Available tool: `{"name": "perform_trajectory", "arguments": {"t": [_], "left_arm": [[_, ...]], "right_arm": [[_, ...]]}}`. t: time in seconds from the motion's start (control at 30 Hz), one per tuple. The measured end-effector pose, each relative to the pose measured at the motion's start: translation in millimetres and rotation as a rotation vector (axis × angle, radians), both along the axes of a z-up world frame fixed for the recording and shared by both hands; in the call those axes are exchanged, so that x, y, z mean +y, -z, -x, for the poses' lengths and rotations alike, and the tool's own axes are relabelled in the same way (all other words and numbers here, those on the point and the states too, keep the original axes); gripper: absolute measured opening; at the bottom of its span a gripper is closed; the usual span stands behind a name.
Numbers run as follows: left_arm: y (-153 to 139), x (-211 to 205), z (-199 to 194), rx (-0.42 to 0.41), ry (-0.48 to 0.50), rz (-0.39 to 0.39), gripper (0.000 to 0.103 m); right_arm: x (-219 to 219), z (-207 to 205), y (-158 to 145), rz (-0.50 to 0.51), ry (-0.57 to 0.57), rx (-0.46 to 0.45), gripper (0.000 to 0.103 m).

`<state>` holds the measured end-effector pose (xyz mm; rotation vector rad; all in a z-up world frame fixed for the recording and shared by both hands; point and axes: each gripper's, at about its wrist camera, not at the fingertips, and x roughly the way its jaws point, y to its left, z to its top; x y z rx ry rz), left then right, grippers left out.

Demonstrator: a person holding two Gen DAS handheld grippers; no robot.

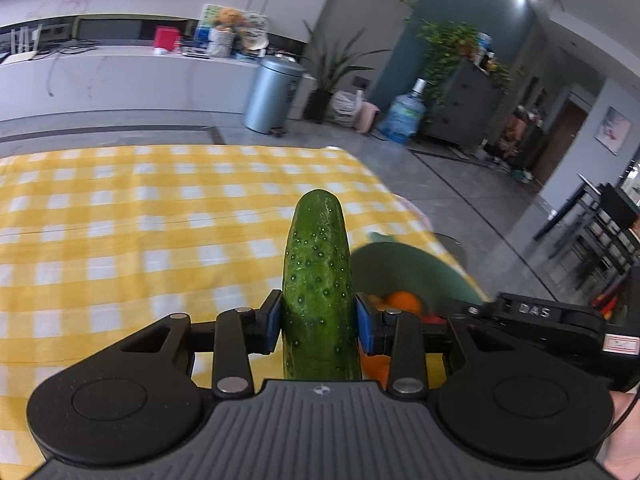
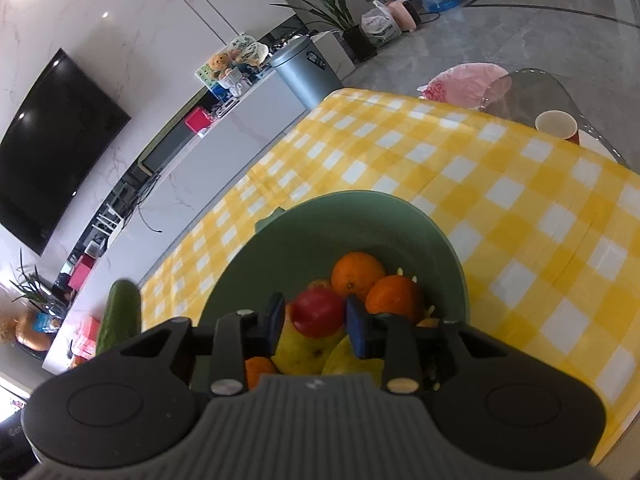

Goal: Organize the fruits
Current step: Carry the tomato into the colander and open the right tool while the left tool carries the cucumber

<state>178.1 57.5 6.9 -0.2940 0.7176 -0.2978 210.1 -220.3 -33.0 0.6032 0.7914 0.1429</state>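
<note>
Two claws, one green bowl, assorted produce on a yellow-checked table.

Item, nearest: left claw (image 1: 318, 322), closed on the cucumber (image 1: 318, 284); both blue pads press its flanks near the stalk end, the long free end pointing forward and clear of the cloth. Judged firm, rigid, moderately heavy, skin bumpy and fairly grippy; a hold nearer the middle would balance it better, since the long overhang may pivot in the pads.

Item: right claw (image 2: 316, 320), partly open, poised over the bowl's contents with the red fruit (image 2: 318, 312) between its pads; whether the pads press on it cannot be told. Red fruit judged smooth, round, possibly soft and easily bruised; take across its widest part with light pressure.

Item: green bowl (image 2: 320, 216), on the table (image 2: 500, 216), to the right of the cucumber. Contents: two oranges (image 2: 358, 272) at the far side, firm and dimpled, easy to grip; yellow fruits (image 2: 302, 350) beneath, large, smooth, likely heavy and slippery.

Item, farthest: paper cup (image 2: 556, 124) at the table's far corner, well apart.
</note>
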Motion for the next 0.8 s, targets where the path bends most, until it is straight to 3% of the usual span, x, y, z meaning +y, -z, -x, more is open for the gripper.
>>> {"name": "perform_trajectory", "arguments": {"t": [0.1, 0.23, 0.33, 0.53, 0.67, 0.8], "left_arm": [[-1, -14, -6, 0.006, 0.036, 0.024, 0.042], [-2, -42, -17, -0.004, 0.082, -0.012, 0.042], [5, -65, -28, 0.019, 0.102, -0.050, 0.042], [25, -93, -42, 0.093, 0.099, -0.080, 0.042], [35, -104, -47, 0.111, 0.082, -0.142, 0.042], [38, -107, -41, 0.114, 0.065, -0.157, 0.042]], "right_arm": [[-9, 10, -9, -0.018, 0.035, -0.045, 0.058], [-32, 37, -31, -0.013, 0.111, -0.201, 0.064], [-45, 46, -36, -0.046, 0.147, -0.247, 0.065], [-56, 43, -26, -0.092, 0.145, -0.202, 0.064], [-61, 46, -23, -0.109, 0.143, -0.196, 0.064], [-67, 47, -19, -0.134, 0.150, -0.189, 0.064]]}}
